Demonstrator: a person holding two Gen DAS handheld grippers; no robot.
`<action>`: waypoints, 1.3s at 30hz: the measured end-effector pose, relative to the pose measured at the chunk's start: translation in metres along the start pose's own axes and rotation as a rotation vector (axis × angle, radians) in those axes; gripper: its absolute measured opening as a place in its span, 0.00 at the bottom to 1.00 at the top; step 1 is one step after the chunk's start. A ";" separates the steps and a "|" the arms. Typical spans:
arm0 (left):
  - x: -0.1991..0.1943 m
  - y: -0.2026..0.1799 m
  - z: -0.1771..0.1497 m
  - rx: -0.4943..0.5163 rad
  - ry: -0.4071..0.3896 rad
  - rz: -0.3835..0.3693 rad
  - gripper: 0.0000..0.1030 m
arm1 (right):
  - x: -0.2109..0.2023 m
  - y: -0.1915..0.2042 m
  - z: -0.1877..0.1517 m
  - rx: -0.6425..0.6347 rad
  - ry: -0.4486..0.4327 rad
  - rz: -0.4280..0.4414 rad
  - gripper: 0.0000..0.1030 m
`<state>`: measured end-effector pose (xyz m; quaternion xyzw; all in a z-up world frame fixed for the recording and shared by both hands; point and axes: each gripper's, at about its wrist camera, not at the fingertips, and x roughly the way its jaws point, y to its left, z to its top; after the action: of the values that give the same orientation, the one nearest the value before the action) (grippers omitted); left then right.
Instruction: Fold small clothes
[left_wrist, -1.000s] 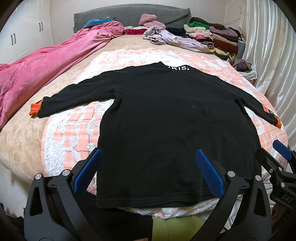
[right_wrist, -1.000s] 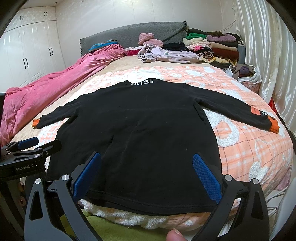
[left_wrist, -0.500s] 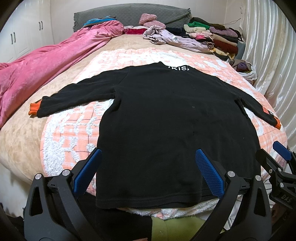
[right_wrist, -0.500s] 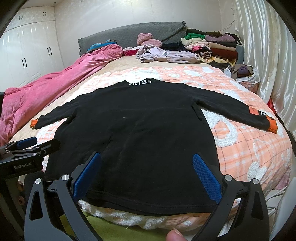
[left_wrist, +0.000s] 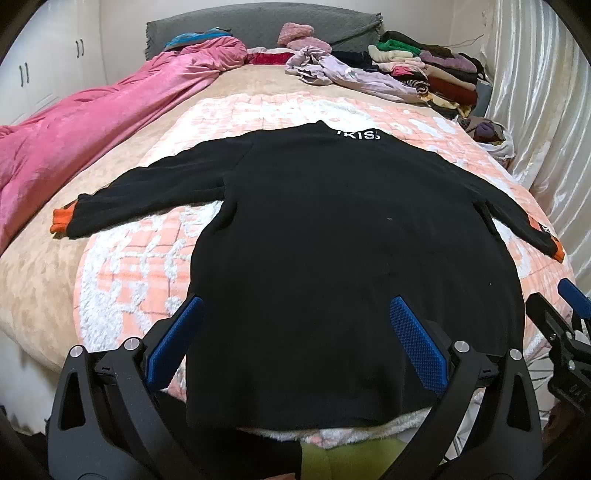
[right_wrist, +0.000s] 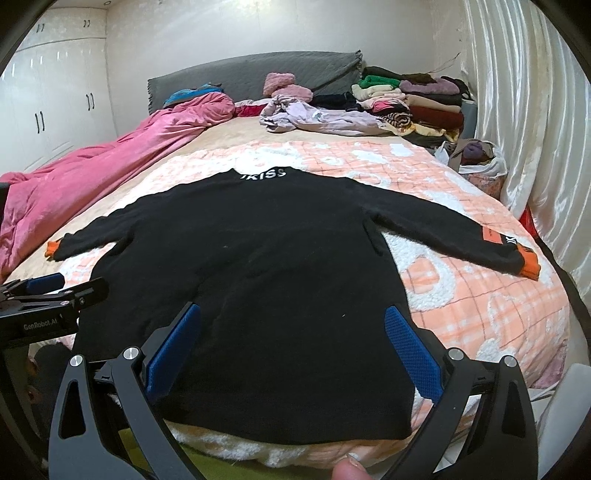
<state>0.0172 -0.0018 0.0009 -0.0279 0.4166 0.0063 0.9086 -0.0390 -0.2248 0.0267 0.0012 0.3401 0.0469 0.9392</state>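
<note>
**Black sweater spread flat, both hand-held grippers wide and empty**

I hold my left hand-held gripper (left_wrist: 295, 332) at the foot of the bed, its blue pads (left_wrist: 417, 343) spread wide with nothing between them. Straight ahead of it lies the black sweater (left_wrist: 332, 240), face down and flat on the peach-and-white checked blanket (left_wrist: 122, 266). The hem sits nearest to me, just past the fingertips and close to the blanket's near edge; the collar with its white lettering (left_wrist: 356, 134) points away from me toward the grey headboard (left_wrist: 258, 18).

My right hand-held gripper (right_wrist: 291, 339) is likewise fully parted and grips nothing. It hovers over the hem on the sweater's right half, beside my left one, whose black frame shows at the left edge of the right wrist view. Neither gripper touches the cloth as far as I can tell.

Both sleeves reach straight out to the sides. The left sleeve ends in an orange cuff (left_wrist: 62, 221) off to my left, resting on the beige bedsheet (left_wrist: 33, 295) beyond the blanket. The right sleeve ends in its own orange cuff (right_wrist: 528, 264) far to my right, on the blanket.

Beyond the sweater, ahead and to the left, a pink duvet (left_wrist: 92, 118) is bunched along the bed's side. Ahead and to the right, a pile of folded clothes (right_wrist: 410, 103) is stacked by the headboard, with a lilac garment (right_wrist: 314, 118) crumpled beside it. A fingertip (right_wrist: 347, 470) shows at the bottom of the right wrist view.
</note>
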 end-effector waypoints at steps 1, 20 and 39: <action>0.001 0.000 0.002 -0.001 0.000 0.001 0.92 | 0.001 -0.003 0.002 0.003 -0.001 -0.005 0.96; 0.029 0.009 0.062 -0.036 -0.007 -0.008 0.92 | 0.040 -0.056 0.050 0.111 -0.030 -0.067 0.96; 0.074 -0.009 0.131 -0.033 -0.014 -0.060 0.92 | 0.067 -0.142 0.102 0.248 -0.097 -0.180 0.96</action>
<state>0.1648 -0.0045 0.0301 -0.0552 0.4091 -0.0137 0.9107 0.0892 -0.3571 0.0576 0.0888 0.2964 -0.0797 0.9476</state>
